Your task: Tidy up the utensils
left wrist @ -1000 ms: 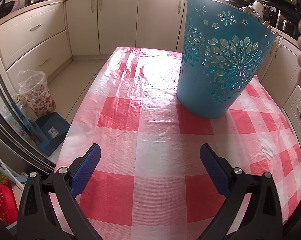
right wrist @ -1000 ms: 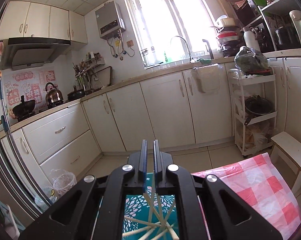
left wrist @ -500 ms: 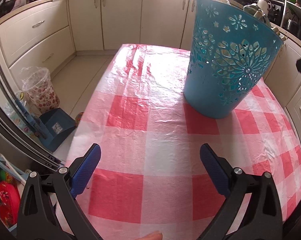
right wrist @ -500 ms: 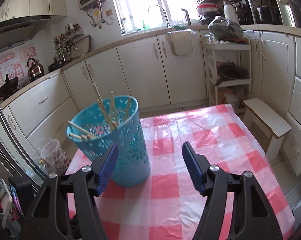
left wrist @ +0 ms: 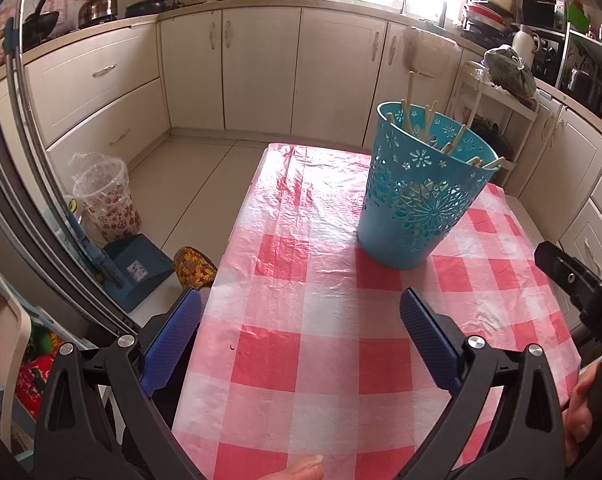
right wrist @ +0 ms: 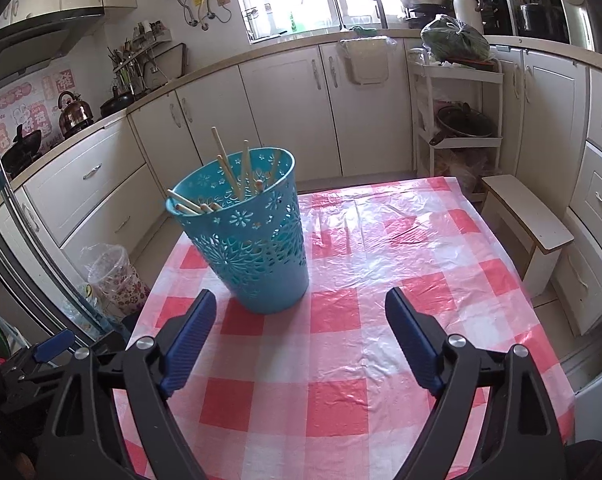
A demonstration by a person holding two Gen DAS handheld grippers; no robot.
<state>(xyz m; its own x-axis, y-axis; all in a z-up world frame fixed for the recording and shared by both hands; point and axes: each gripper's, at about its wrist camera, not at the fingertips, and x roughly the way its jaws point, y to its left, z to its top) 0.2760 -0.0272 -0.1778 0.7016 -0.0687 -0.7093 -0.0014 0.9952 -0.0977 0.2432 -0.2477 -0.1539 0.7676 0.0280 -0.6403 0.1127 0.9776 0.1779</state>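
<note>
The main risk now is to the tall turquoise plastic basket with flower-shaped cut-outs [right wrist: 249,236], which stands upright left of centre in the right wrist view on the red-and-white checked plastic tablecloth [right wrist: 381,280]. It looks light and narrows toward its base, so a sideways knock from either tool would likely tip it and spill its load. The glossy, wrinkled cloth could also let it slide.

Inside the basket is a loose bundle of pale wooden chopsticks [right wrist: 225,168]. Several lean against the rim and stick out above it at different angles, and one lies almost across the near edge. A stick poking out could catch a passing finger and be flicked out.

The right gripper [right wrist: 297,336], at the bottom of its own frame, has just been opening; its blue pads now stand wide apart with nothing between them, only bare cloth. The left gripper [left wrist: 301,340] is likewise spread wide and empty, low in its view, with the basket at upper right, well apart from it. No utensil is visible loose on the cloth, so the sorting looks close to done.
</note>
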